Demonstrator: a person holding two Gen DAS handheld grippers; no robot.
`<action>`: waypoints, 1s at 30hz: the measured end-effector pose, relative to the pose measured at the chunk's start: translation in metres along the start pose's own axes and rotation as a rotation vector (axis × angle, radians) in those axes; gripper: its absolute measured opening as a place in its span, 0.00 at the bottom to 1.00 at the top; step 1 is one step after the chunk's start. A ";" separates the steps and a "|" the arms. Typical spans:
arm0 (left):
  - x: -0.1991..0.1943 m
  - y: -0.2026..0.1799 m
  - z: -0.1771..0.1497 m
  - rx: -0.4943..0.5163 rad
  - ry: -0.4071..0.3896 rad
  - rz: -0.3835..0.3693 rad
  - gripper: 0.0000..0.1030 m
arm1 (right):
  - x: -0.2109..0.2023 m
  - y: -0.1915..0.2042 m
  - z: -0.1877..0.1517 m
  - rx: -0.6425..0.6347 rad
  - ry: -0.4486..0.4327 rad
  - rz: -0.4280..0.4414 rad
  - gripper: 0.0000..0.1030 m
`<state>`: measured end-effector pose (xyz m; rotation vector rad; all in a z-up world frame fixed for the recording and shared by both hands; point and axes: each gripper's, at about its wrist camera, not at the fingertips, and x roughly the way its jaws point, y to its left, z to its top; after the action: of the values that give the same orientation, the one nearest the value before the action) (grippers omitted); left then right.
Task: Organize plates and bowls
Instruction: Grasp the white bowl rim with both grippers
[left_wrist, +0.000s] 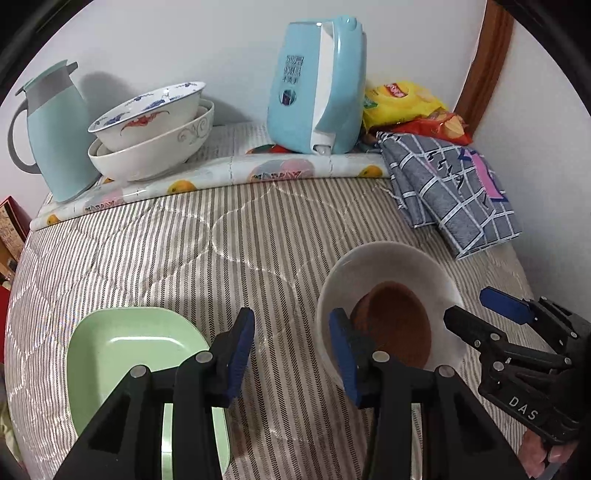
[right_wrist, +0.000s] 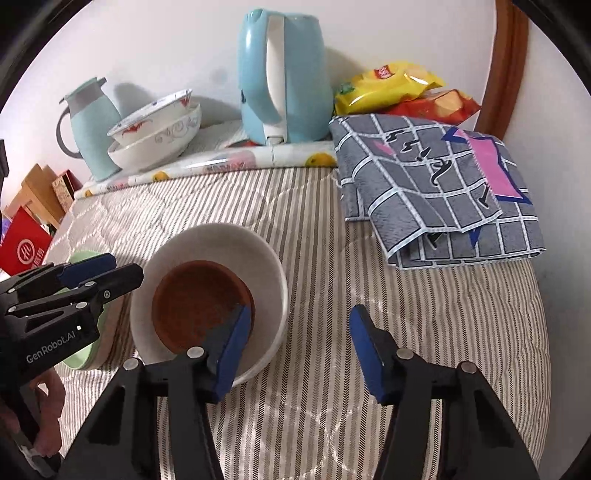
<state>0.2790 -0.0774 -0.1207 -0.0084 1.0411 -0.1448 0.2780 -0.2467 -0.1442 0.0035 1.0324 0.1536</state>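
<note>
A white bowl (left_wrist: 388, 269) (right_wrist: 258, 254) rests on the striped quilt with a small brown bowl (left_wrist: 402, 325) (right_wrist: 195, 299) inside it. A green square plate (left_wrist: 122, 347) (right_wrist: 83, 256) lies to its left. Two white patterned bowls (left_wrist: 155, 125) (right_wrist: 155, 133) are stacked at the back left. My left gripper (left_wrist: 291, 350) is open and empty, between the green plate and the white bowl. My right gripper (right_wrist: 299, 350) is open and empty, its left finger over the white bowl's near rim. It also shows in the left wrist view (left_wrist: 476, 306).
At the back stand a light blue thermos jug (left_wrist: 55, 129) (right_wrist: 92, 125), a blue kettle (left_wrist: 317, 85) (right_wrist: 280, 77), snack bags (left_wrist: 406, 107) (right_wrist: 399, 88) and a folded grey checked cloth (left_wrist: 450, 192) (right_wrist: 443, 184). A red box (right_wrist: 22, 243) sits beyond the left edge.
</note>
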 end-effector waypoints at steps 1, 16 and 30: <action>0.002 0.000 0.000 0.000 0.007 0.003 0.39 | 0.003 0.001 0.000 -0.003 0.010 -0.002 0.52; 0.023 -0.007 0.004 0.026 0.069 0.007 0.49 | 0.028 0.008 -0.001 -0.052 0.094 -0.078 0.52; 0.029 -0.003 0.007 0.013 0.083 -0.020 0.47 | 0.033 0.004 0.002 -0.043 0.111 -0.065 0.51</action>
<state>0.2989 -0.0846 -0.1417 -0.0006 1.1236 -0.1715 0.2960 -0.2383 -0.1707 -0.0780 1.1383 0.1176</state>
